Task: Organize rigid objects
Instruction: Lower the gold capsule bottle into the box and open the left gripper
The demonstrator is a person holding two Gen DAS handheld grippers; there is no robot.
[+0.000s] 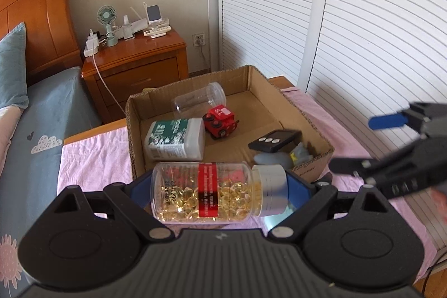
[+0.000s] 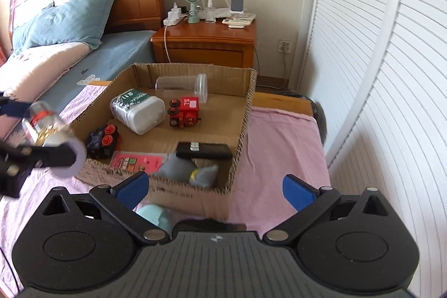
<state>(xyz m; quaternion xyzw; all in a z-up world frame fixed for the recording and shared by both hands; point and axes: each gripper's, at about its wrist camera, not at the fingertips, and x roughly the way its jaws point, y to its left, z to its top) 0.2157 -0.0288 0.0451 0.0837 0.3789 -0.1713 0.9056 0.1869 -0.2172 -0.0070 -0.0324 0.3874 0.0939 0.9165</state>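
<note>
My left gripper (image 1: 220, 192) is shut on a clear capsule bottle (image 1: 212, 193) with a red label and silver cap, held sideways above the pink cloth just before the cardboard box (image 1: 282, 91). The bottle also shows at the left of the right wrist view (image 2: 47, 130). The box (image 2: 245, 119) holds a white-and-green container (image 2: 137, 111), a clear jar (image 2: 181, 87), a red toy train (image 2: 185, 112), a black remote (image 2: 204, 150), a pink item (image 2: 137, 162), a grey soft toy (image 2: 190, 171) and a black-and-red toy (image 2: 102, 143). My right gripper (image 2: 216, 190) is open and empty near the box's front wall.
A wooden nightstand (image 2: 206, 43) with a fan and chargers stands behind the box. The bed with a blue pillow (image 2: 67, 18) lies left. White louvred doors (image 2: 391, 74) stand right. A teal object (image 2: 153, 215) lies under my right gripper on the pink cloth (image 2: 279, 147).
</note>
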